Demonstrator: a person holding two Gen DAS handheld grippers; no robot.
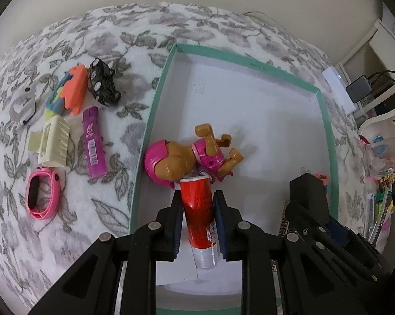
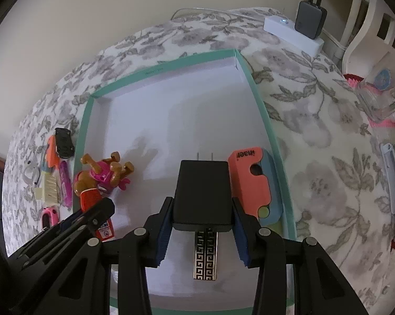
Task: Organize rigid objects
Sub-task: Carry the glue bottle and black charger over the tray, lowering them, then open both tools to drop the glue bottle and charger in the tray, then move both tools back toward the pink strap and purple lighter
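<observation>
A teal-rimmed box (image 1: 155, 99) with a white floor lies on the flowered cloth; it also shows in the right wrist view (image 2: 273, 141). My left gripper (image 1: 197, 204) is shut on a red tube (image 1: 198, 210) over the box's near left part, its tip next to a pink and brown toy dog (image 1: 187, 157). My right gripper (image 2: 201, 210) is shut on a black plug adapter (image 2: 202, 191) over the box floor. An orange and blue holder (image 2: 249, 181) and a black and gold patterned bar (image 2: 205, 254) lie in the box.
Left of the box lie a black toy car (image 1: 103, 81), an orange toy (image 1: 75, 89), a purple lighter (image 1: 93, 141), a cream clip (image 1: 53, 141), a pink watch (image 1: 41, 193) and a grey tool (image 1: 22, 105). A white power strip (image 2: 291, 35) and clutter (image 2: 381, 97) sit right.
</observation>
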